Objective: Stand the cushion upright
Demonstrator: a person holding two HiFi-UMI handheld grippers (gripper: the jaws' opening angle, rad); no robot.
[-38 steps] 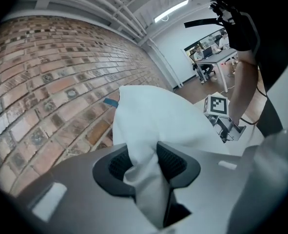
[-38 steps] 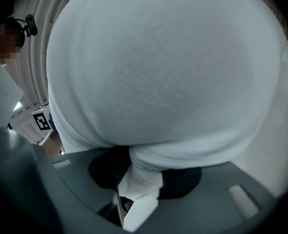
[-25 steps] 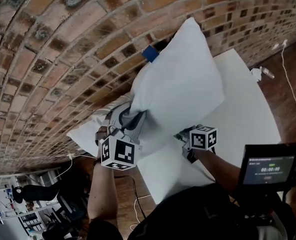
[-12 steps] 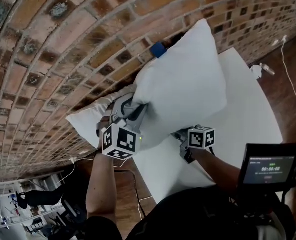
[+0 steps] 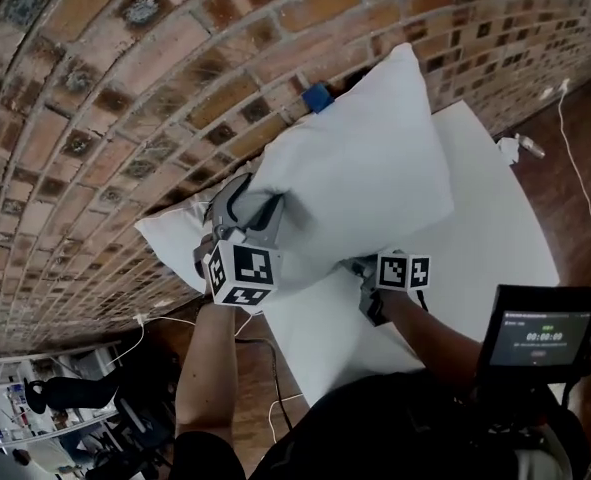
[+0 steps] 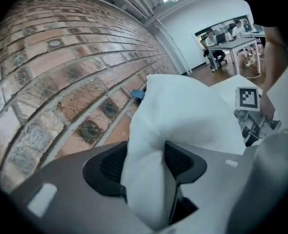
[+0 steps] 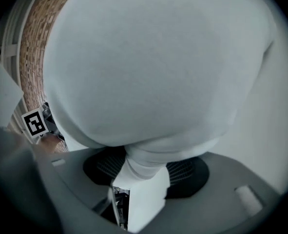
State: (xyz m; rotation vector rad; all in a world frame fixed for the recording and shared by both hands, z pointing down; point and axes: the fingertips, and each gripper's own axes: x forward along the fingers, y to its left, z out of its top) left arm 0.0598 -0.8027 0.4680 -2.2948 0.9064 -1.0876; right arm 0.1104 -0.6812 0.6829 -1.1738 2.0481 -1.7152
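Bulging soft white cushion (image 5: 360,168), rough brick wall (image 5: 105,98)

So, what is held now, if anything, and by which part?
Not gripped. The left gripper and right gripper jaws have just been opening; a cushion corner lies loosely between each pair.

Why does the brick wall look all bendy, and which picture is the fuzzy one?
Head view: the wide lens bows the straight wall, most near the edges, but the picture is fairly sharp. Left gripper view: the wall curves here too, and the corners go black. Right gripper view: the fuzziest, since the cushion sits so close that it fills the frame as a soft grey blur.
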